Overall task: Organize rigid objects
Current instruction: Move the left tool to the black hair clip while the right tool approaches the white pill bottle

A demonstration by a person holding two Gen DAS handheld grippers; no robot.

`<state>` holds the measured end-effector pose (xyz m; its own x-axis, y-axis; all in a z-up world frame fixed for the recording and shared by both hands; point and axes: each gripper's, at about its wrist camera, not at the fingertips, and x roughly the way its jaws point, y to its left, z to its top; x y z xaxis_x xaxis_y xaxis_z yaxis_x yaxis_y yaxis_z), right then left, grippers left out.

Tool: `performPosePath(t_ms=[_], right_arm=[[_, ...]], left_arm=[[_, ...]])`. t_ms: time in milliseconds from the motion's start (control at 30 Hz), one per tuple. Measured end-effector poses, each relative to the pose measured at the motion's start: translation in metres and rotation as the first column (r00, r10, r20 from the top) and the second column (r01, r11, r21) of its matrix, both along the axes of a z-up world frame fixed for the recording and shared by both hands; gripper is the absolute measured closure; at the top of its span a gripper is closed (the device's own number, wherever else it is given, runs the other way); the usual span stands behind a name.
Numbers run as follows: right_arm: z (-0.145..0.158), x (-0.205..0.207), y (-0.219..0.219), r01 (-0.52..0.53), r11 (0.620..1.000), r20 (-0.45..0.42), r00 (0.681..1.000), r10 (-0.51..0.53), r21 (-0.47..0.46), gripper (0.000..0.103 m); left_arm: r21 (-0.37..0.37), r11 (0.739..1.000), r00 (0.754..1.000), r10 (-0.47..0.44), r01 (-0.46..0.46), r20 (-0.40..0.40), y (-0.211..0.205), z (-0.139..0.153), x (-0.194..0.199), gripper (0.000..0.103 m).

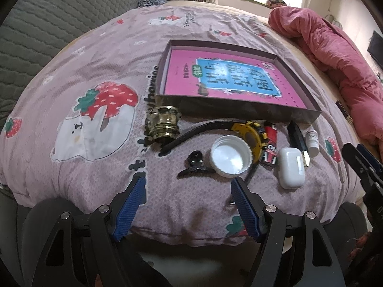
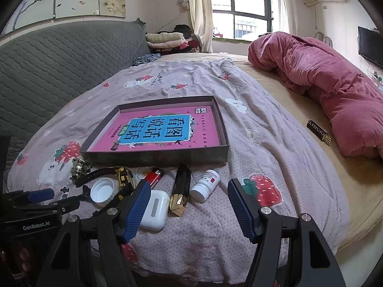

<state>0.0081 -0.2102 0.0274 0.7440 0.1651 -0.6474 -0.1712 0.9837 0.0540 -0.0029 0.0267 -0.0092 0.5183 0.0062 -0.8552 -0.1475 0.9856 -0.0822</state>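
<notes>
A bed [image 2: 275,157] with a strawberry-print cover carries a shallow box [image 2: 155,154] holding a pink book, and a row of small items lies along the box's near wall. In the left wrist view, the left hand-held gripper [image 1: 189,187] is wide open and holds nothing; a white cap [image 1: 231,156] lies just beyond its fingertips at about 1 o'clock, open side up, with a black hair clip [image 1: 195,166] just left of it at 12 o'clock. In the right wrist view, the right hand-held gripper [image 2: 188,191] is also wide open and empty; a black and gold lipstick [image 2: 180,190] lies between its fingertips at 12 o'clock, its long axis running nearly straight away toward the box, and a white pill bottle [image 2: 205,185] lies just right of it, tilted toward 1 o'clock. A white earbud case [image 2: 154,211] lies beside the right gripper's left finger. Each gripper looks nearest to its own end of the row, with the box farther on at 12 o'clock.
</notes>
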Motion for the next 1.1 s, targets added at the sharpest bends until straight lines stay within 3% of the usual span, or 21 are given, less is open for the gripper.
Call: performPosePath(t_ms=[467,1100], right_arm=[[-0.006,0.003,-0.005,0.005,1.0,-0.017,1.0,-0.005,0.016,0.037],[-0.017,0.011,-0.009,0.016,1.0,-0.056,0.998,-0.014,0.023,0.037]], left_arm=[[-0.001,1.0,0.999,-0.002,0.002,-0.055,0.004,-0.023,0.008,0.027],[-0.008,0.999,0.998,-0.039,0.039,-0.054,0.003,-0.042,0.032,0.031]])
